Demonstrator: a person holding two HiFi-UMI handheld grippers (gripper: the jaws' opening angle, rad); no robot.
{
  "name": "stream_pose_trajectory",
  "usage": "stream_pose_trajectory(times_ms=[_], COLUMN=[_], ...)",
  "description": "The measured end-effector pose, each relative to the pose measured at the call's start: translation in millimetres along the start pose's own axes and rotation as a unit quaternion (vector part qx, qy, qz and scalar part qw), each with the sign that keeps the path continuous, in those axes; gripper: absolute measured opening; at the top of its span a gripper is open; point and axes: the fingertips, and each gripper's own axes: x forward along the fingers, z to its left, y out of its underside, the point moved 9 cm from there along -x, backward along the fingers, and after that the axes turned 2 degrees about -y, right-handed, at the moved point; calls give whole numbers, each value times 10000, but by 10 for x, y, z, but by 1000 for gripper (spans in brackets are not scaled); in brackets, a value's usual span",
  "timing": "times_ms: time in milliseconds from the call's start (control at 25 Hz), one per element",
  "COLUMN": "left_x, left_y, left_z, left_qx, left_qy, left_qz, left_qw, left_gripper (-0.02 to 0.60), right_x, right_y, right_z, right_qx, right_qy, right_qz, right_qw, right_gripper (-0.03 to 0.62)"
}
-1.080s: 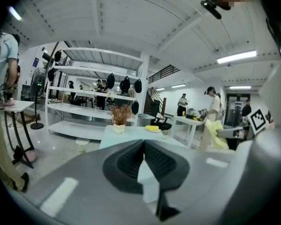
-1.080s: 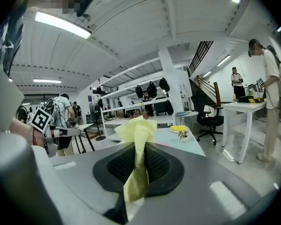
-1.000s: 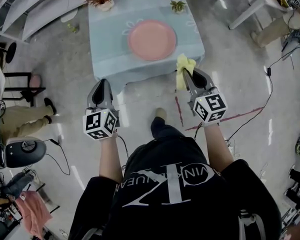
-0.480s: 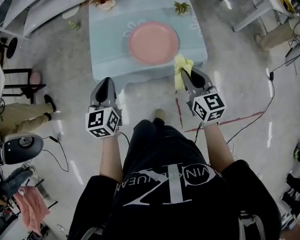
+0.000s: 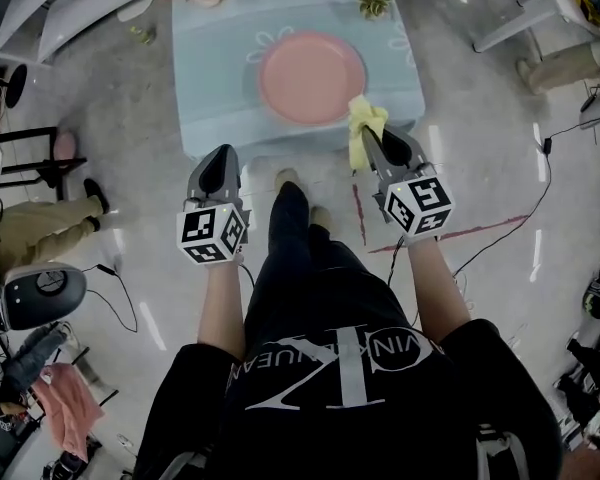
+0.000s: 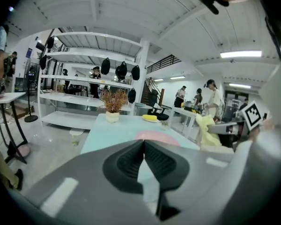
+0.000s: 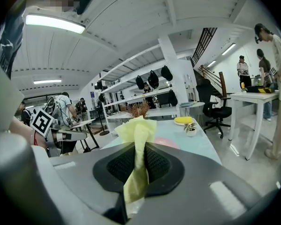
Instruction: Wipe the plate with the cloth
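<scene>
Left gripper: jaws pressed together with nothing between them, held near-left of the round pink plate, short of the table.

Plate: lies bare on the table with the pale blue cover. Nothing steadies it.

Right gripper: jaws pinch the crumpled yellow cloth. The cloth stands up past the jaw tips, just at the plate's near-right rim; no contact evident.

Risks:
- An unheld plate may slide on the cover under a 1-sided wipe.
- The cloth is caught in only a narrow pinch, so drag could pull it free.

Against 1.0 s ago: both grippers are nearer the plate, 1 leg has stepped forward, and the hold on the cloth is unchanged.
</scene>
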Motion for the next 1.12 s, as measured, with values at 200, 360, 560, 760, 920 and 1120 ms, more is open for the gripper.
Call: stream_pose_trajectory(times_ms=[200,360,560,760,920,1120], left_x=[366,639,986,1303,1498,1737], left_y=[8,14,45,143,195,191], left_z=[104,146,201,260,300,354], left_qx=[-18,-28,-112,-223,-237,-196], left_qy=[173,372,548,740,842,945], left_qz=[246,468,736,995,1199,1384], left_qw=[9995,9982,9957,9920,9889,9857], left_gripper=[0,0,0,0,0,0], right_x=[271,510,827,1130,1336,1561], right_y=[-2,5,46,95,95,100], right_z=[-19,-37,-94,-137,-142,-189], right_qx=[-17,29,105,156,148,115], right_qy=[-19,5,1,33,21,-4], right_qz=[166,304,485,719,934,1105], right_qw=[9999,9995,9988,9973,9955,9938], right_gripper=[41,41,41,41,41,41])
